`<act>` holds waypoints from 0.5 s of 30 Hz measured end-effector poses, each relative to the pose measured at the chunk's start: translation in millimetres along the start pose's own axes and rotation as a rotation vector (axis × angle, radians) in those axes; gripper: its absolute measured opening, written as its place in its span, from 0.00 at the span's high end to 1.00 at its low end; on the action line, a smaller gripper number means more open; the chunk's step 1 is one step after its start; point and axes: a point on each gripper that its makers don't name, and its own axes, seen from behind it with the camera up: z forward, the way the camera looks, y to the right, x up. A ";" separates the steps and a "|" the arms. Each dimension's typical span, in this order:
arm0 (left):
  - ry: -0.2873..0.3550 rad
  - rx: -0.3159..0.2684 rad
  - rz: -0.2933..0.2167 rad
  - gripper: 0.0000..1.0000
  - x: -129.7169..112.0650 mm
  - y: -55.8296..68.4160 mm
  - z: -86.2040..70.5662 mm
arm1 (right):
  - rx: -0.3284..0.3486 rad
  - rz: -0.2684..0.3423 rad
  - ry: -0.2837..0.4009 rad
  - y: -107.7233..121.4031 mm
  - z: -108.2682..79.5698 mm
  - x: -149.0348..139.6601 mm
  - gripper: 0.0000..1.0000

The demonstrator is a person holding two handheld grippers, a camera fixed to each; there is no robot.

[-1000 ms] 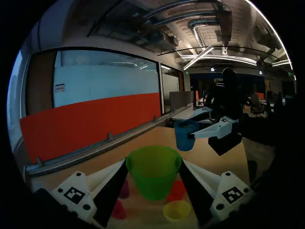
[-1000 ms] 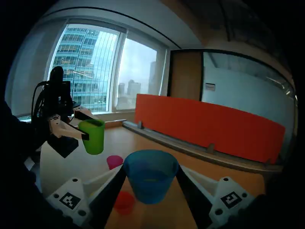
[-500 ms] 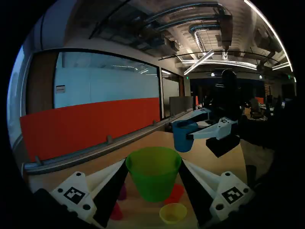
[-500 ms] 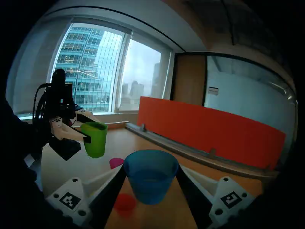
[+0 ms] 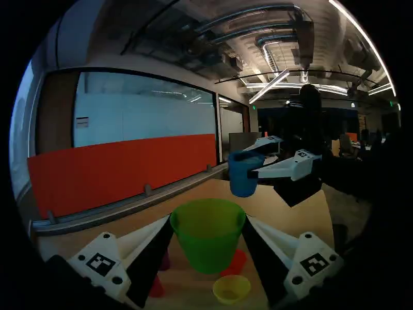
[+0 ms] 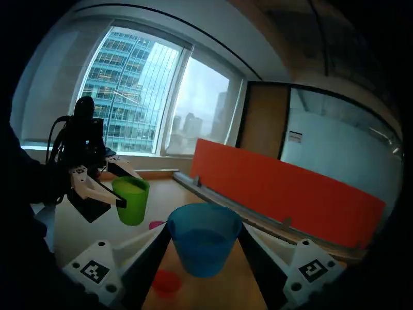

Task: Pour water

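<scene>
Above the wooden table (image 5: pixel 281 211), we see the left gripper (image 5: pixel 208 230) clamped on a green cup (image 5: pixel 208 245), the right gripper (image 6: pixel 204 235) clamped on a blue cup (image 6: pixel 204 253); the cups hang near, not touching.

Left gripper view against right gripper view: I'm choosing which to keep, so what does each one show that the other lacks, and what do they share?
Left gripper view: a yellow cup on the table, ceiling pipes and light strips. Right gripper view: big windows with towers outside. Shared: the green cup in the left hand-held gripper, the blue cup in the right hand-held gripper, and the orange panel.
</scene>
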 end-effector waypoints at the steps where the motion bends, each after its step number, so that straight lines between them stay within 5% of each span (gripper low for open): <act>1: 0.002 -0.002 0.000 0.11 0.4 1.3 0.0 | 0.001 -0.008 0.001 -0.1 0.8 1.7 0.08; 15: 0.020 -0.020 0.006 0.11 3.5 16.2 0.8 | 0.003 -0.145 0.021 4.1 10.0 27.6 0.08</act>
